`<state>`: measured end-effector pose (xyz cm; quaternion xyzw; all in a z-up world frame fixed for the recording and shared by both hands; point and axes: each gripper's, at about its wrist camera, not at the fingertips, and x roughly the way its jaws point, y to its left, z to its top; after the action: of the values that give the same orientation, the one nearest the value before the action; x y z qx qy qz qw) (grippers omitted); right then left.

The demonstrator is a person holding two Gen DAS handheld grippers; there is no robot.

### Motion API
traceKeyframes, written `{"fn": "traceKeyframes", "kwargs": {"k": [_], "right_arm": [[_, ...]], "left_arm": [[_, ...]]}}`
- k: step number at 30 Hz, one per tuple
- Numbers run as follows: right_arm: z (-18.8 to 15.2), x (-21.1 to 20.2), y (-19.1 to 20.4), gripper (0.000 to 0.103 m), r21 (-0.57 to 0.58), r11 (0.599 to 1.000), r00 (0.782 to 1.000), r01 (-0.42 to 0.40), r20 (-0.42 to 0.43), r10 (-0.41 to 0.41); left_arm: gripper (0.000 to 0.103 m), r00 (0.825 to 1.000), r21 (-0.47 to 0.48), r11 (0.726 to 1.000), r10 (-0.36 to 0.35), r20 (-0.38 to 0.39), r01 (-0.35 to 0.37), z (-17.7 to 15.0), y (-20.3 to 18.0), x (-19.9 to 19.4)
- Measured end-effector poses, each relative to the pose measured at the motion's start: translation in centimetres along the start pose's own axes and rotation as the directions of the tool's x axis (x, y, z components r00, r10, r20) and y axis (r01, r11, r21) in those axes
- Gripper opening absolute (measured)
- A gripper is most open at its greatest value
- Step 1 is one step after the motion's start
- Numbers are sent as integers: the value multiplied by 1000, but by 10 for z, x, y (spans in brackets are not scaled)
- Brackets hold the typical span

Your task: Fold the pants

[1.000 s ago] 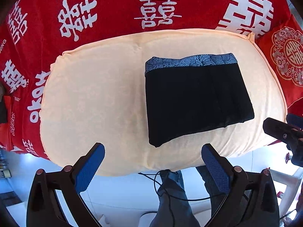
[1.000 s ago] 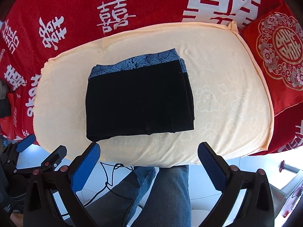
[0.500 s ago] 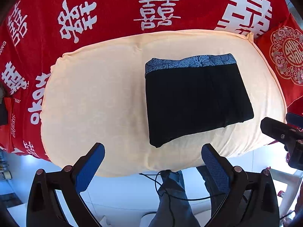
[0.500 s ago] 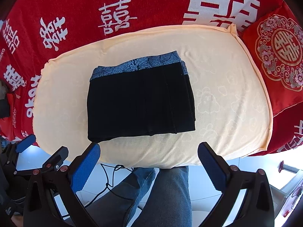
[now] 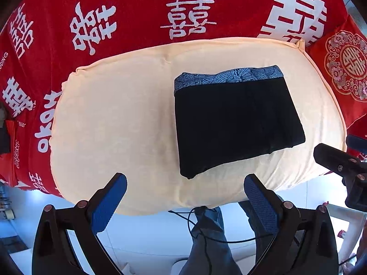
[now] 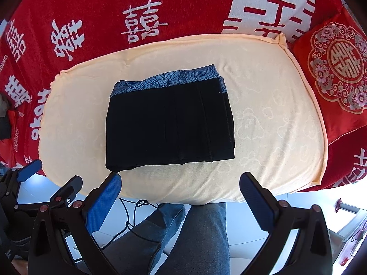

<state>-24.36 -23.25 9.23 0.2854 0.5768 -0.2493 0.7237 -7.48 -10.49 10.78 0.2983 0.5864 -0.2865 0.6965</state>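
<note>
The black pants (image 5: 236, 121) (image 6: 169, 123) lie folded into a compact rectangle on a cream towel (image 5: 114, 119) (image 6: 270, 123), their blue patterned waistband along the far edge. My left gripper (image 5: 185, 197) hangs open above the towel's near edge, left of the pants, nothing between its blue pads. Equally open and empty, my right gripper (image 6: 180, 194) hovers just short of the pants' near edge. Neither touches the cloth. At the right border of the left wrist view the right gripper (image 5: 339, 165) shows; the left gripper (image 6: 34, 183) shows at the lower left of the right wrist view.
The towel covers a surface spread with a red blanket (image 5: 137, 6) (image 6: 183, 4) with white characters. A red embroidered cushion (image 6: 337, 68) (image 5: 346, 66) sits at the right. A person's jeans-clad legs (image 6: 183, 236) and a black cable (image 6: 135, 213) are below, over a pale floor.
Both grippers have drifted back and up very slightly; the pants and towel lie as before. Both stay open.
</note>
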Motion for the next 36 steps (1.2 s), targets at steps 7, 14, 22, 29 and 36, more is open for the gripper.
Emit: {"fn": "traceKeyframes", "kwargs": {"k": [7, 14, 22, 29, 36], "right_arm": [[-4, 0, 1, 103, -18, 999, 1000, 28, 6, -27], [-5, 0, 1, 103, -18, 999, 1000, 30, 6, -30], [-7, 0, 1, 103, -17, 999, 1000, 31, 7, -30], [-8, 1, 0, 103, -23, 999, 999, 34, 4, -34], [-7, 4, -2, 103, -26, 999, 999, 38, 0, -38]], "left_arm": [[103, 1000, 10, 1000, 3, 10, -3, 0, -3, -2], [103, 1000, 24, 1000, 0, 8, 0, -1, -6, -1], [103, 1000, 29, 1000, 1, 23, -1, -1, -6, -2], [103, 1000, 28, 1000, -7, 24, 7, -1, -7, -2], [103, 999, 23, 999, -24, 40, 23, -2, -6, -3]]}}
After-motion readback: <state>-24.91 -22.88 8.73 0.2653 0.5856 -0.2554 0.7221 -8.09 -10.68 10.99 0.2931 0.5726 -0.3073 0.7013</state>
